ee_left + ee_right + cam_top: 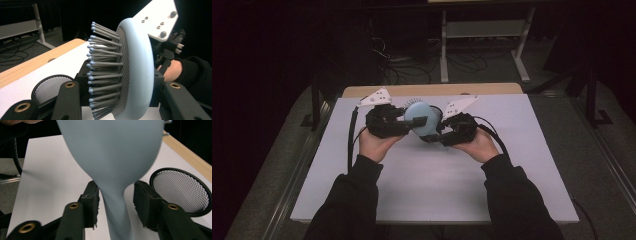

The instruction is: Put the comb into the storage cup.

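You are holding the hairbrush between both grippers above the table.
Left gripper is clamping its head; right gripper is straddling its handle, jaws apart; next, I judge, close right.

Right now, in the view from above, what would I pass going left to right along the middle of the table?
Bare white table → black cable → left gripper in the person's left hand → pale blue hairbrush → right gripper in the right hand → bare table again.
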